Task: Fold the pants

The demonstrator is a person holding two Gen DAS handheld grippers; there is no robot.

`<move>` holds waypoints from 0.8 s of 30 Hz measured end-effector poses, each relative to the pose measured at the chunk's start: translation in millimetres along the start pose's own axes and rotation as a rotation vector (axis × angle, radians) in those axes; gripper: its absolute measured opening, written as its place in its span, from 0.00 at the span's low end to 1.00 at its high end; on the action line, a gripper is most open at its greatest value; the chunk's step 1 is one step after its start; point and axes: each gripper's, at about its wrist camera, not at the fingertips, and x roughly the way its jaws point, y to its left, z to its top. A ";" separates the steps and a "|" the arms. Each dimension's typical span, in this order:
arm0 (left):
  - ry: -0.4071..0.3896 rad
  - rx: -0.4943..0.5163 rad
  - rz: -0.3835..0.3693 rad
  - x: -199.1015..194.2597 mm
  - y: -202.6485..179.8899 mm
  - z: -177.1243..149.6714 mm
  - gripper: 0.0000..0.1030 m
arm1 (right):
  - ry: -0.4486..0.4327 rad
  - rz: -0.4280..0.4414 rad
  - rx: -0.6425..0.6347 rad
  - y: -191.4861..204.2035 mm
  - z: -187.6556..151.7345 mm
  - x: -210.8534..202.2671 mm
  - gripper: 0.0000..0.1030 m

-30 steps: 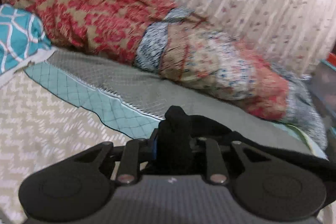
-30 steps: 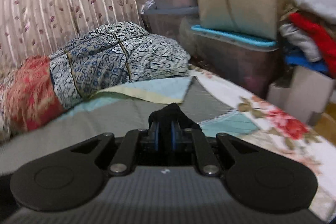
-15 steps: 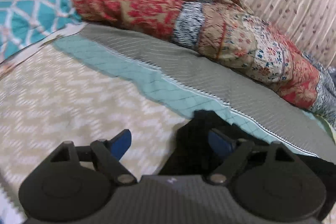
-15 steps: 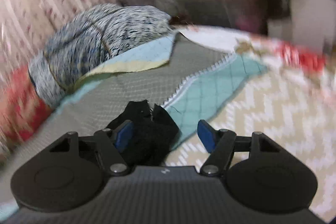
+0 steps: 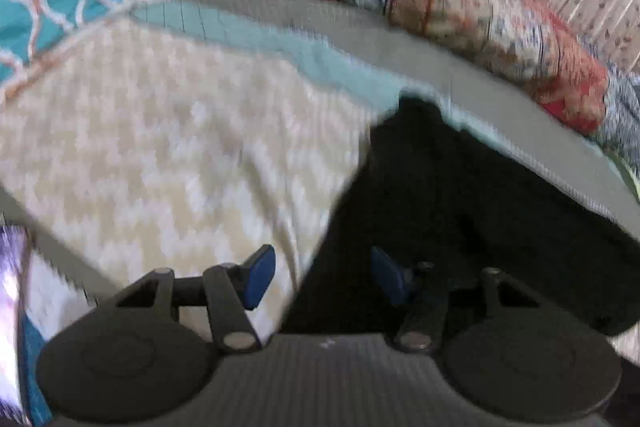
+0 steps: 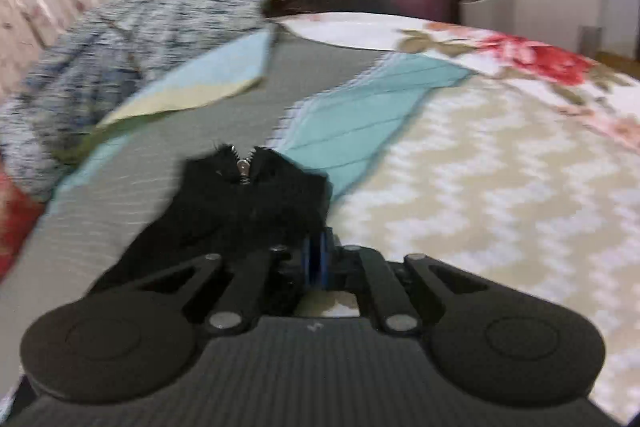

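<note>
Left gripper: jaws standing apart, gripping nothing, so the cloth is lying free.
Right gripper: blue pads pressed together; whether they are pinching cloth cannot be told.
Black fabric pants: lying on the bed just ahead of the right jaws, silver zipper facing up; in the left view spreading ahead and right of the jaws.
Cream zigzag-patterned bedspread: serving as the flat folding surface.
Judgement: a fold looks laid down.
</note>
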 end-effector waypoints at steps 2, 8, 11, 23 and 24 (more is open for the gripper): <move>-0.068 0.029 0.030 -4.7 -3.7 22.0 0.66 | -0.063 -0.065 -0.027 4.6 4.0 -12.6 0.60; -0.173 0.473 0.172 32.6 -74.9 75.1 0.67 | -0.083 0.120 -0.027 48.7 31.8 -32.1 0.63; -0.167 0.734 0.212 71.8 -113.3 77.7 0.76 | 0.031 0.177 -0.085 89.8 33.3 -7.9 0.62; -0.050 0.779 0.123 140.4 -143.1 59.1 0.09 | 0.102 0.013 -0.092 110.9 27.9 60.7 0.15; -0.070 0.766 0.120 133.5 -144.0 60.0 0.09 | 0.088 0.033 -0.071 102.9 32.6 56.8 0.13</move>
